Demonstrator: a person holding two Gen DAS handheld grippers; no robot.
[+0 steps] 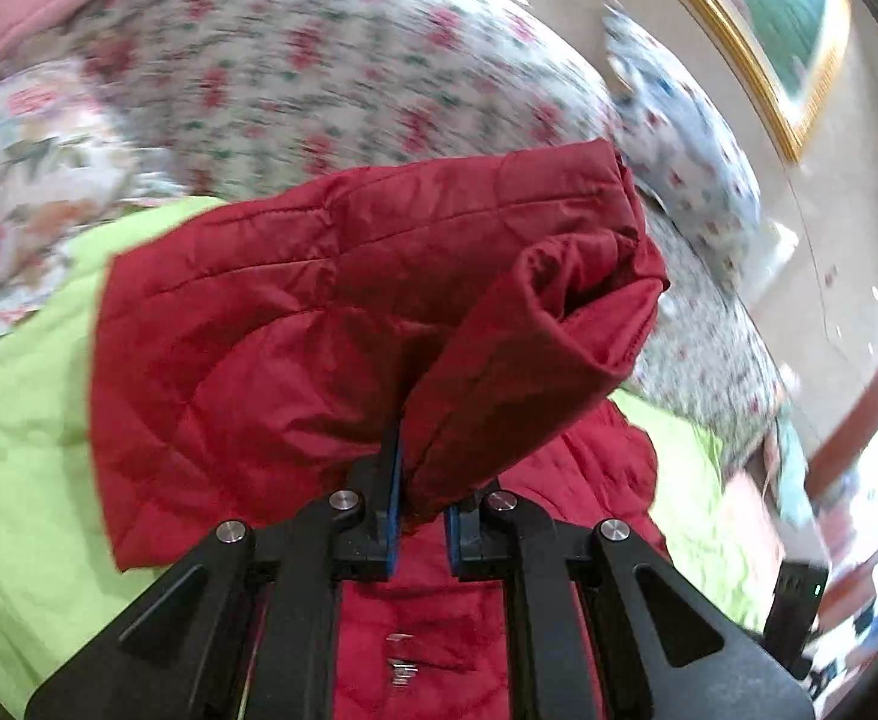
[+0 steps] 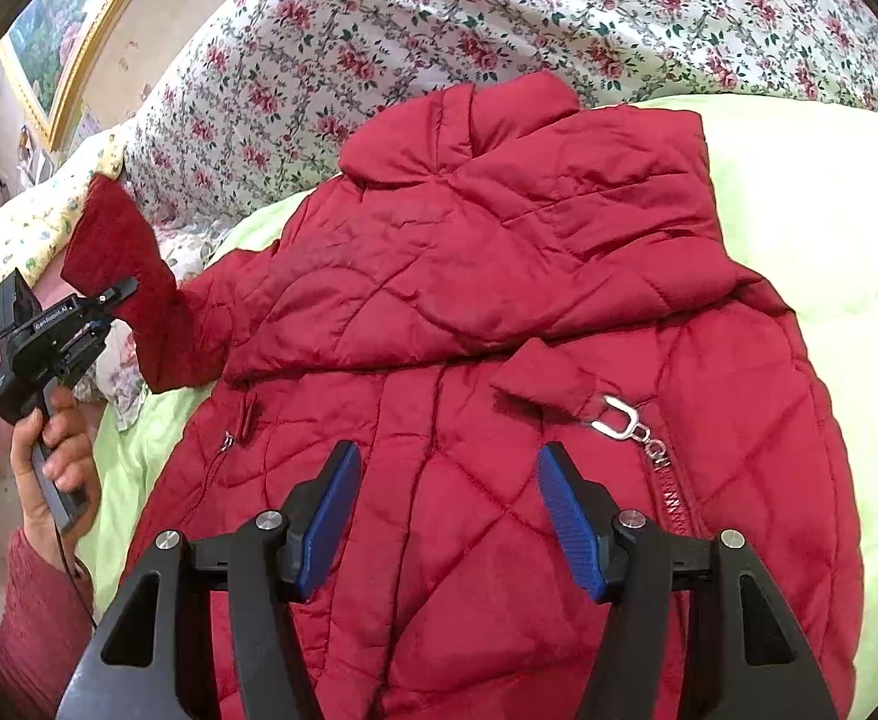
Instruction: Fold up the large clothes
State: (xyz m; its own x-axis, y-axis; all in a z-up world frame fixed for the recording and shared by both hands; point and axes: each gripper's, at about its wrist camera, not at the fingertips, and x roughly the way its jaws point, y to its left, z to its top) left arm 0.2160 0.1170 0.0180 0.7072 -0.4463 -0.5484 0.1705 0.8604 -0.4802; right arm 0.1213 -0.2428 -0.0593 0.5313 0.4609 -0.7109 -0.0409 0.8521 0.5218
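Jacket is lying on a green blanket; the left gripper is pinching its sleeve, while the right gripper is hovering wide apart above.

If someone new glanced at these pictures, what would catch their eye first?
The red quilted jacket dominates, spread over a lime-green blanket on the bed. The left tongs pinch its sleeve cuff and lift it, while the right tongs hover open above the jacket's front. Behind lies a rose-patterned floral sheet.
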